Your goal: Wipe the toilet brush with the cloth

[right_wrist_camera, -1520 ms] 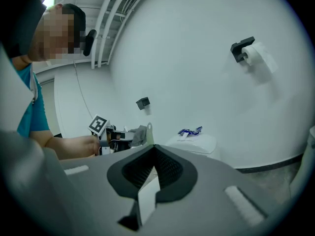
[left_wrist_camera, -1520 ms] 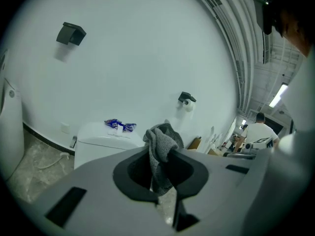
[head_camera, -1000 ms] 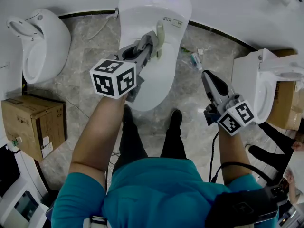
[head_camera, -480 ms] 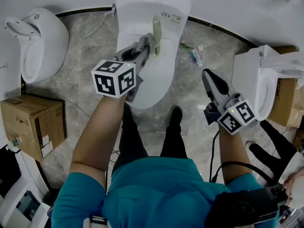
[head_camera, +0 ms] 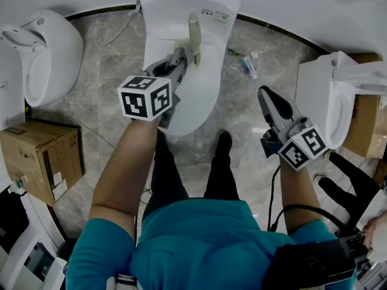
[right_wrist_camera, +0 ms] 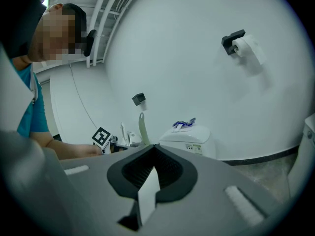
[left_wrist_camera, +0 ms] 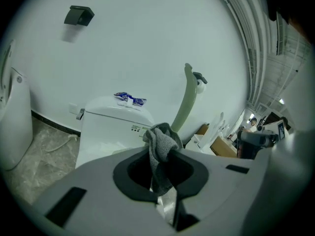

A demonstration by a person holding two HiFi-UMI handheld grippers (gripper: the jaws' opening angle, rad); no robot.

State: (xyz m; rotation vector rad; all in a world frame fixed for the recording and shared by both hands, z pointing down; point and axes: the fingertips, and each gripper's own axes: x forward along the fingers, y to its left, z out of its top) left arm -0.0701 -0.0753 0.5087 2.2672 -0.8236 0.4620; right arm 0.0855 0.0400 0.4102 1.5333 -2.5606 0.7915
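Observation:
The toilet brush's pale green handle [head_camera: 194, 34] stands upright over the closed lid of the white toilet [head_camera: 208, 83] ahead of me. My left gripper [head_camera: 180, 56] is shut on a grey cloth [left_wrist_camera: 162, 142], which bunches out past the jaw tips. The cloth sits against the lower part of the handle [left_wrist_camera: 187, 100]; in the head view it is hidden by the gripper. My right gripper [head_camera: 269, 99] hangs off to the right above the floor, shut with nothing in it. From the right gripper view the handle [right_wrist_camera: 143, 129] shows far off beside the cistern.
A second toilet [head_camera: 43, 52] stands at the left and a third [head_camera: 323, 98] at the right. A cardboard box [head_camera: 37, 156] is at the lower left. Litter [head_camera: 247, 65] lies on the marble floor. Another person's shoes [head_camera: 346, 185] are at the right. A paper roll [right_wrist_camera: 247, 47] hangs on the wall.
The view has drifted, so the toilet sits higher and further left. My left gripper with the cloth has stayed at the brush handle, and more handle shows above its tip. The right gripper has barely moved.

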